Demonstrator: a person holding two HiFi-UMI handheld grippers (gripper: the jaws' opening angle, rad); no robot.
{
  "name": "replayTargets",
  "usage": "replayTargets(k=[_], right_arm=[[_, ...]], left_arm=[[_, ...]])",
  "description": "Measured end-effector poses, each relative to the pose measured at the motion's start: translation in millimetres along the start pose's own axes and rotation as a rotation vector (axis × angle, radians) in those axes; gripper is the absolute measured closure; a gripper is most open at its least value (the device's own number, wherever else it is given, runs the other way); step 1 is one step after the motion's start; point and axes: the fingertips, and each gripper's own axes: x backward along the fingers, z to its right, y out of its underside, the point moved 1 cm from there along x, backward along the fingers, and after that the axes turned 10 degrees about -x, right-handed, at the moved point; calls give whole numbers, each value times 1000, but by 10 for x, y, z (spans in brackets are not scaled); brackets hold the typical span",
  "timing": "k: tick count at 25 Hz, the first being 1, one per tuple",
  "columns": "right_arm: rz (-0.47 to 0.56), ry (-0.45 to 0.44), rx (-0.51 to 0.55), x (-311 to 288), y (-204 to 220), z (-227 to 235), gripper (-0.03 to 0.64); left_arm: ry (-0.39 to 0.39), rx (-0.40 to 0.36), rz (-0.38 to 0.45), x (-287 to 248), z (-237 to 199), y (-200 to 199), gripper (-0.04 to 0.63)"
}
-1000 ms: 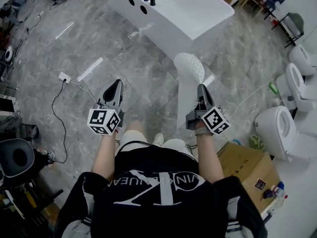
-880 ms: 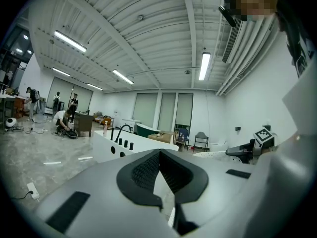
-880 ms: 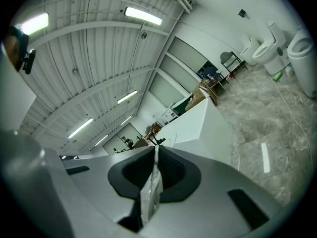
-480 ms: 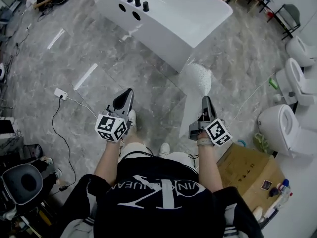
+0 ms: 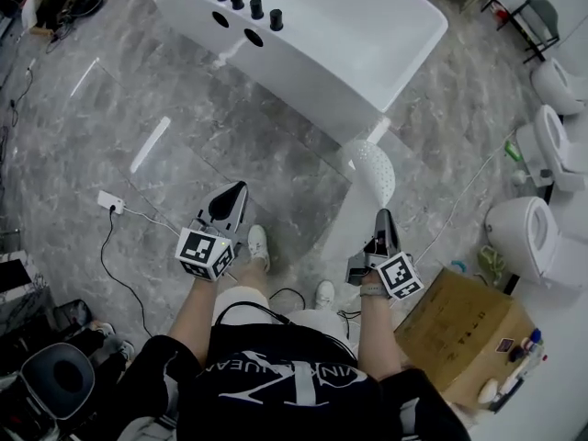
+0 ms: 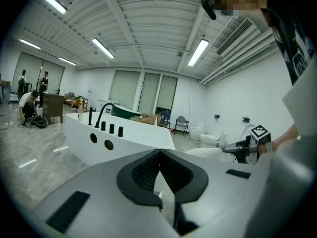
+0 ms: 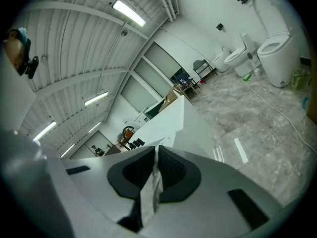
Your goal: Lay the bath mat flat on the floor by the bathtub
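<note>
Grey marble floor point(image 5: 276, 127), white bathtub point(image 5: 349, 26) ahead — left gripper point(image 5: 236, 191) and right gripper point(image 5: 382, 219) jaws each pinch the pale bath mat point(image 5: 369, 165).

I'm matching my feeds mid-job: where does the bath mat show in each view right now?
Head view: the bath mat is right of centre, running from the right gripper toward the bathtub's near corner.
Left gripper view: low and right of centre, a pale dotted sheet beside the right gripper.
Right gripper view: bottom centre, a white strip pinched between the jaws.
Shared landmark: the white bathtub.
</note>
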Motion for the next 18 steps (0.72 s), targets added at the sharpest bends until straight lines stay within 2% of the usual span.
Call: replayTargets(k=[3,8,12,18], right_arm=[[4,8,-23,-343,249,-89,578],[-41,-19,-35,-997,810,-342,578],[-100,-65,-37,-1543,1273,-615,578],[-135,-155,-124,-2273,1915,-1121,578]], left_arm=[[9,-14,-14,-144,-355,81,580],[31,6,-24,-345,-880,332,580],[42,14,-21,-474,-1172,489,580],[28,16,-17,-406,-1449,643,580]])
